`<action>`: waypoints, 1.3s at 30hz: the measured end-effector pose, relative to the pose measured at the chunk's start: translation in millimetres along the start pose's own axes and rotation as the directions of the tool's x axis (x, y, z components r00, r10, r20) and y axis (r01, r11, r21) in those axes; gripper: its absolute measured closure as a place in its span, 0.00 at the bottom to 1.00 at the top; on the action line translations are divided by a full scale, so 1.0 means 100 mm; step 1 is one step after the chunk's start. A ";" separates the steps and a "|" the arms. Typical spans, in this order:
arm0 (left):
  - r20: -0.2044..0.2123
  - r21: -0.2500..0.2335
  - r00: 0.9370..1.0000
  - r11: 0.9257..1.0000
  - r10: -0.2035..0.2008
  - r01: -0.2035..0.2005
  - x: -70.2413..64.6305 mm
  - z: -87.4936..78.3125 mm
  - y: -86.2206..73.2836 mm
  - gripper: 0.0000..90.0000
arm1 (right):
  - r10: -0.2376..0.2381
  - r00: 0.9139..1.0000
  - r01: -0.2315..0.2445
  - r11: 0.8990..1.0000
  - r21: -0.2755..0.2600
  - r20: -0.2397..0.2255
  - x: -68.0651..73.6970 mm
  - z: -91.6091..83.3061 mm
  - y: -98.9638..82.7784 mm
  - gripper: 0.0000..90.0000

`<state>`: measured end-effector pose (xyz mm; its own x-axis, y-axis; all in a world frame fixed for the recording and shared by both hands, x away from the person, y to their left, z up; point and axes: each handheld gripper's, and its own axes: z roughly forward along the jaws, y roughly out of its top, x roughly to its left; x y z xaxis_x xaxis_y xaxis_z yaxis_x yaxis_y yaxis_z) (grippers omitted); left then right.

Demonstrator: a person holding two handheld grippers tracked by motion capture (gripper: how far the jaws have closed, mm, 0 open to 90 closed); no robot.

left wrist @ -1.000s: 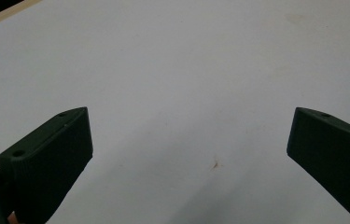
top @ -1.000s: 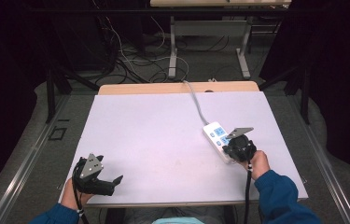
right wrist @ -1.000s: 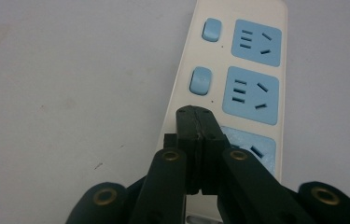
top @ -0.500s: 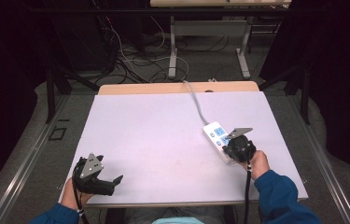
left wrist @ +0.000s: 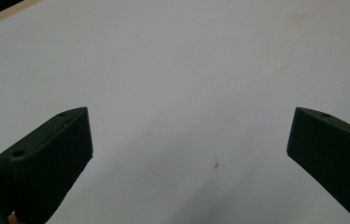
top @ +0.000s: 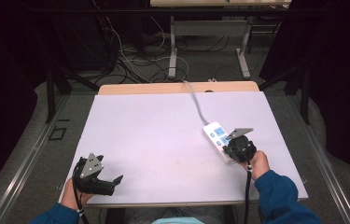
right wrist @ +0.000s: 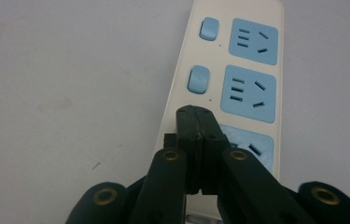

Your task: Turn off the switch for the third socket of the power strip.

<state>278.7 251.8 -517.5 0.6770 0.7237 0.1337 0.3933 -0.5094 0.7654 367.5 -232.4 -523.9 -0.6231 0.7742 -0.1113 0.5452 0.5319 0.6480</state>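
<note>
The white power strip (right wrist: pixel 238 79) lies on the table (top: pixel 154 135), right under the right gripper (right wrist: pixel 196 112). Its fingers are pressed tight together with nothing between them, tips over the strip's near end beside a blue switch (right wrist: pixel 198 79). The left gripper (left wrist: pixel 189 135) rests far away, fingers wide apart, holding nothing.

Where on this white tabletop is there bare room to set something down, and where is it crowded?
Bare: the white tabletop from the open left gripper across to the white power strip with blue sockets, and its far half. Crowded: right-hand side, where the shut right gripper sits over the strip.
</note>
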 end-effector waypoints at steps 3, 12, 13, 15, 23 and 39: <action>-0.003 0.003 1.000 1.000 0.009 -0.009 0.01 0.00 0.00 0.00 | 0.011 1.000 -0.011 1.000 0.001 -0.002 0.01 0.00 0.00 1.00; -0.001 0.003 1.000 1.000 0.006 -0.006 0.01 0.00 0.00 0.00 | 0.010 1.000 -0.010 1.000 -0.003 0.002 0.01 0.00 -0.01 1.00; 0.000 0.003 1.000 1.000 0.006 -0.006 0.01 0.00 0.00 0.00 | 0.010 1.000 -0.010 1.000 -0.003 0.002 0.01 0.00 -0.01 1.00; 0.000 0.004 1.000 1.000 0.008 -0.008 0.01 0.00 0.00 0.00 | 0.006 1.000 -0.006 1.000 -0.001 0.003 0.02 0.00 -0.01 1.00; 0.000 0.003 1.000 1.000 0.007 -0.007 0.01 0.00 0.00 0.00 | 0.000 1.000 0.000 1.000 -0.003 0.016 0.03 0.00 -0.01 1.00; 0.005 -0.003 1.000 1.000 -0.005 0.005 0.00 0.00 0.00 0.00 | 0.016 1.000 -0.016 1.000 0.000 0.010 0.03 0.00 -0.01 1.00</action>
<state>278.9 251.9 -517.3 0.6785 0.7236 0.1270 0.3947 -0.5048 0.7677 365.2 -230.8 -525.5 -0.6089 0.7858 -0.1086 0.5550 0.5198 0.6494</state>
